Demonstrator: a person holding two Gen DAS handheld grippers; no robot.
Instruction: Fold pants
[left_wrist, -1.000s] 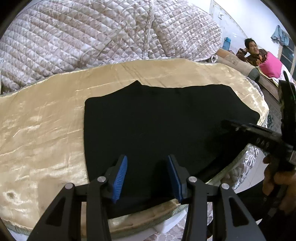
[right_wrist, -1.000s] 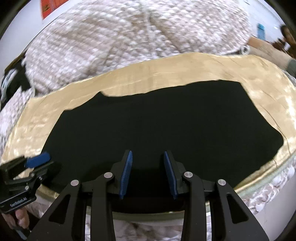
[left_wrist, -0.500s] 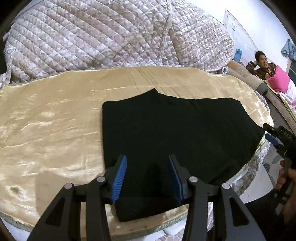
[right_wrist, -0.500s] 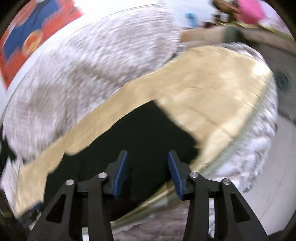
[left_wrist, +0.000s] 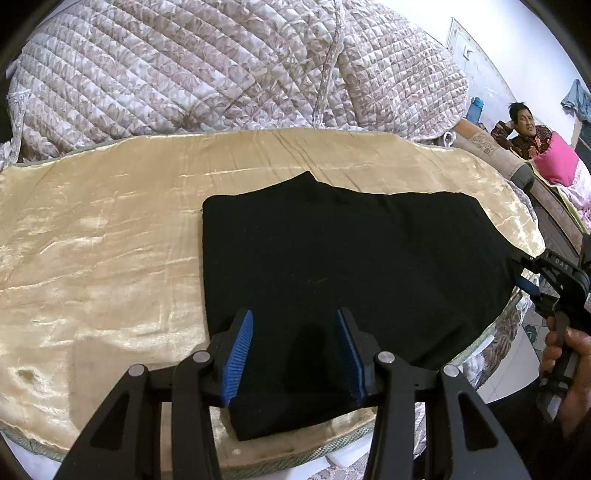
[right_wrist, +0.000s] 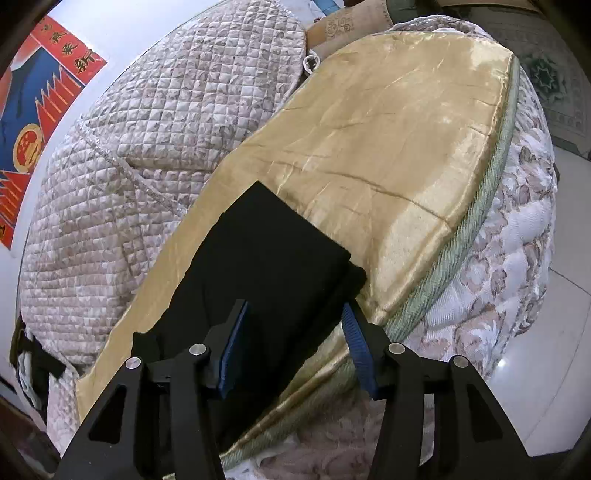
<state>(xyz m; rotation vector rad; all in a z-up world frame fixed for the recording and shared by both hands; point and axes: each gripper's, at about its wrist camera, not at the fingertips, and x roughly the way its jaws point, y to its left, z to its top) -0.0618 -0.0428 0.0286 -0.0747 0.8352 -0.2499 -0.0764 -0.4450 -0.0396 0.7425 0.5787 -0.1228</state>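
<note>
Left wrist view: bed carries the black pants at centre. Left gripper hovers open at 6 o'clock. Right gripper, jaws opening, straddles the hem; seize both layers squarely.

— What sort of place is this?

— A home, a lived-in bedroom. A bed under a gold satin cover fills the view, with a heap of quilted floral bedding piled behind it.

— Anything else?

— A person lounges on a second bed beside a pink pillow. A red and blue poster hangs on the white wall, and the floor has pale tiles — plainly domestic.
</note>
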